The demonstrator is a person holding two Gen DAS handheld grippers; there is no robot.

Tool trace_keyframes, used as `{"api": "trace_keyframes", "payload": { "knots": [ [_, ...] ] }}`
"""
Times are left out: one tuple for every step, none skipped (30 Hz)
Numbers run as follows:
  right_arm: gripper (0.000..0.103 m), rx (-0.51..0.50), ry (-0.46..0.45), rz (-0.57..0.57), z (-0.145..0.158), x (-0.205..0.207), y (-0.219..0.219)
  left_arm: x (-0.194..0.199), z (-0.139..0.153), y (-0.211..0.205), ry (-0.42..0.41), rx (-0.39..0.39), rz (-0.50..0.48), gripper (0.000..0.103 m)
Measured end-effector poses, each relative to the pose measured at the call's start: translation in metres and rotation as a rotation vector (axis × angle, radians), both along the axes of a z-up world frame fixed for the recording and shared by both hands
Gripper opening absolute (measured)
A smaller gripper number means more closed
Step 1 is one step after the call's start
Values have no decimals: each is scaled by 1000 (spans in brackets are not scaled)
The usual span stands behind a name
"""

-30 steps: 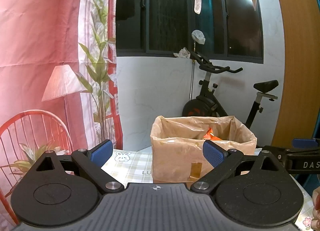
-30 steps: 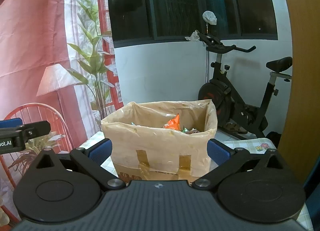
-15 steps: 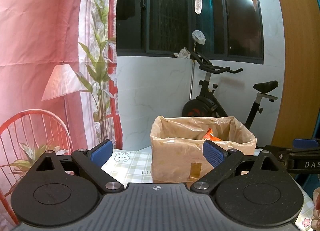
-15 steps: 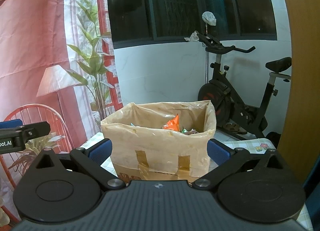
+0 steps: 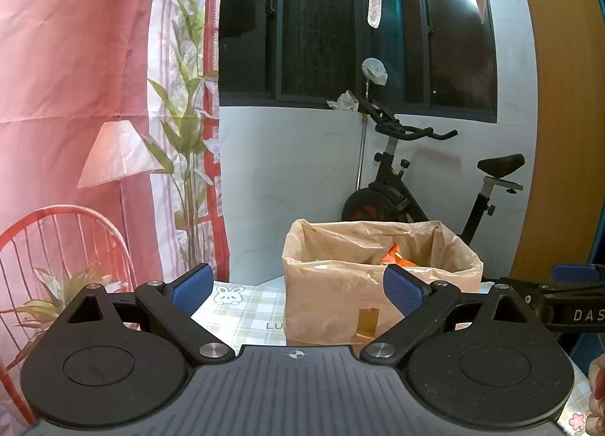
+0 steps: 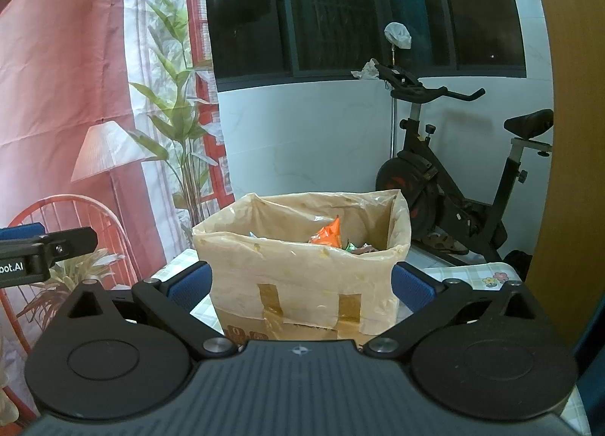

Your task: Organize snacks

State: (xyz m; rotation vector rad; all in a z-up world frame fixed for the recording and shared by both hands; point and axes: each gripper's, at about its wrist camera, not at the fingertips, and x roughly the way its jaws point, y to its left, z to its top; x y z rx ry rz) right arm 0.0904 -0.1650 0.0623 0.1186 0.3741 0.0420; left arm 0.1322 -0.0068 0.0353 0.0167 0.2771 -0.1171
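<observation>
A cardboard box lined with a tan plastic bag stands on the checked tablecloth. Snack packets lie inside it, an orange one poking up, with darker wrappers beside it. My left gripper is open and empty, level with the box's near side, to its left front. My right gripper is open and empty too, straddling the box's front face from a short way back. The right gripper's arm shows at the right edge of the left wrist view.
An exercise bike stands behind the table by a white wall under dark windows. A pink printed backdrop hangs at the left. A wooden panel rises at the right. Part of a hand shows at the lower right.
</observation>
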Motion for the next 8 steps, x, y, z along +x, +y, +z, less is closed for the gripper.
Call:
{"api": "trace_keyframes", "payload": {
  "knots": [
    [103, 0, 0, 0, 0, 0, 0, 0, 0, 0, -1, -1, -1, 98],
    [103, 0, 0, 1, 0, 0, 0, 0, 0, 0, -1, -2, -1, 98],
    [103, 0, 0, 1, 0, 0, 0, 0, -1, 0, 0, -2, -1, 98],
    [103, 0, 0, -1, 0, 0, 1, 1, -1, 1, 2, -1, 0, 98],
    [103, 0, -1, -1, 0, 0, 1, 1, -1, 1, 1, -1, -1, 98],
    [103, -1, 0, -1, 0, 0, 1, 0, -1, 1, -3, -1, -4, 98],
    [103, 0, 0, -1, 0, 0, 0, 0, -1, 1, -5, 1, -4, 98],
    [103, 0, 0, -1, 0, 0, 0, 1, -1, 1, -5, 3, -4, 98]
  ]
}}
